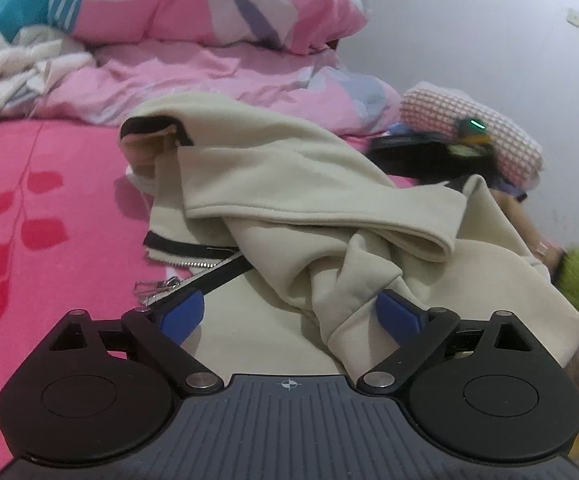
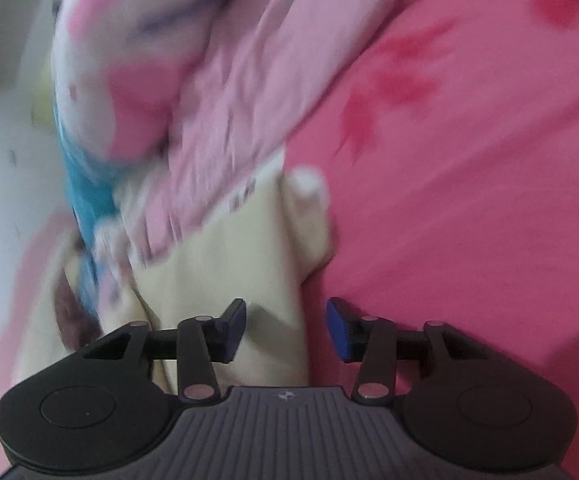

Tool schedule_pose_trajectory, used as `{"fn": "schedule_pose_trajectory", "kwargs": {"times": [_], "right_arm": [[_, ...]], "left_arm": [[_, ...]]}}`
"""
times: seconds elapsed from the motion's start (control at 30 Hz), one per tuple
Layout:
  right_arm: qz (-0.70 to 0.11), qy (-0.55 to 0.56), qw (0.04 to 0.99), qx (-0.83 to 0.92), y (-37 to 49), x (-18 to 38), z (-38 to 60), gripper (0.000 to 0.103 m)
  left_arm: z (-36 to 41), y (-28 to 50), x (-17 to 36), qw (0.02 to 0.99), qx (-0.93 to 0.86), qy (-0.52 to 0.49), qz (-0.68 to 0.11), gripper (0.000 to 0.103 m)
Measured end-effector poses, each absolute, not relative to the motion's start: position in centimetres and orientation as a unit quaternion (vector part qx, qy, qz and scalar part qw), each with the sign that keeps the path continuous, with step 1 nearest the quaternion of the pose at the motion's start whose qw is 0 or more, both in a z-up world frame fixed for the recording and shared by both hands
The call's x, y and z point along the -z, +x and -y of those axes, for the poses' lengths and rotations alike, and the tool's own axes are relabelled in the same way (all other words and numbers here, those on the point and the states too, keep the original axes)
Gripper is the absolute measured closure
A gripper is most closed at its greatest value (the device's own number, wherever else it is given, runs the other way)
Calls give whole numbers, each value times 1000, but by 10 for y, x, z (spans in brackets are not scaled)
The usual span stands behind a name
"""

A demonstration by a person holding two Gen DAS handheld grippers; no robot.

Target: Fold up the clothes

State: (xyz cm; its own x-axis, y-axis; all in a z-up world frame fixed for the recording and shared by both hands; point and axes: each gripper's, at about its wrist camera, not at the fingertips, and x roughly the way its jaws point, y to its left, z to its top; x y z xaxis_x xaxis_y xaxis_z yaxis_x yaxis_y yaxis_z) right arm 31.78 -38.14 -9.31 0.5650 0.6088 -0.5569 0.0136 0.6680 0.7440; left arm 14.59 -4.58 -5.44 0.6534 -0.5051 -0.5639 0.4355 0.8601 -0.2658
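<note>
Our left gripper (image 1: 289, 312) is wide over the jacket (image 1: 281, 184); our right gripper (image 2: 285, 330) is half open, holding nothing; we should pinch one edge between the jaws.

no words, brands or numbers to read here; only a small crosshair mark on each gripper's grey ribbed body.

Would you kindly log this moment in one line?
left gripper: open | right gripper: open | cream jacket: crumpled, unheld
</note>
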Motion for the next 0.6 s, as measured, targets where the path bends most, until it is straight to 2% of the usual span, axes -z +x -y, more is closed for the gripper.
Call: {"fn": "schedule_pose_trajectory", "kwargs": {"times": [0.1, 0.37, 0.6], "right_arm": [[-434, 318, 810, -233, 335, 88, 349, 56], [-427, 332, 762, -356, 355, 92, 302, 55], [-422, 269, 703, -506, 352, 70, 212, 55]], "left_arm": [[46, 147, 55, 906, 269, -47, -322, 9], [27, 154, 64, 875, 309, -95, -359, 11], [13, 132, 57, 883, 303, -75, -351, 12]]}}
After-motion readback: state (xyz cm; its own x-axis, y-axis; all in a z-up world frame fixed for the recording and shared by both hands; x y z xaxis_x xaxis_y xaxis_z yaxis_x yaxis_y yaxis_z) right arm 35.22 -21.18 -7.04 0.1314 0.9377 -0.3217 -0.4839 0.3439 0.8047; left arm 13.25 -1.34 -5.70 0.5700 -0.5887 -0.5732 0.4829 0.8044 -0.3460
